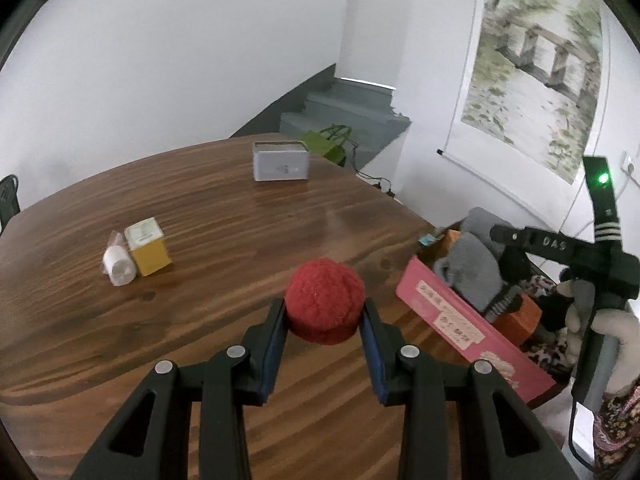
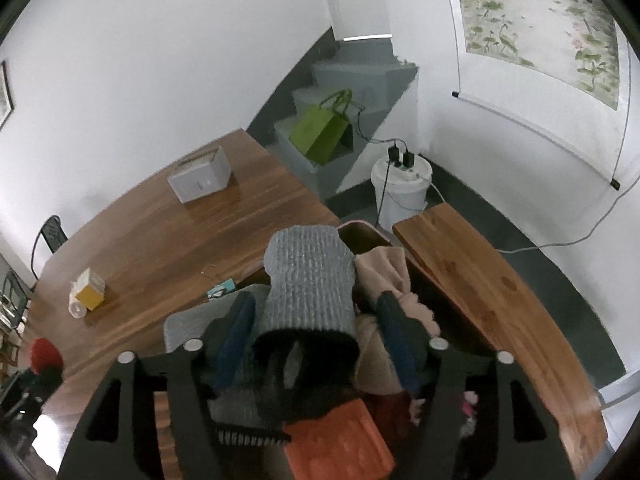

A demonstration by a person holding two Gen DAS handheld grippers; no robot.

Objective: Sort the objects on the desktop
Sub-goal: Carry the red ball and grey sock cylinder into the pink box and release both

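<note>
Wooden table point(image 1: 224, 208), dark brown, strong grain, glossy patches, rounded far edge; on it, toward the far side, a grey rectangular box point(image 1: 281, 166) standing alone; nearer the left, a small yellow box point(image 1: 148, 251) with a pale top, and touching its left side a white roll in clear wrap point(image 1: 117, 263); at the right edge, a pink box point(image 1: 472, 330) crammed with mixed items, overhanging or flush with the edge, cannot tell; a small teal packet point(image 2: 222, 288) lies on the wood just beside that box.
</note>
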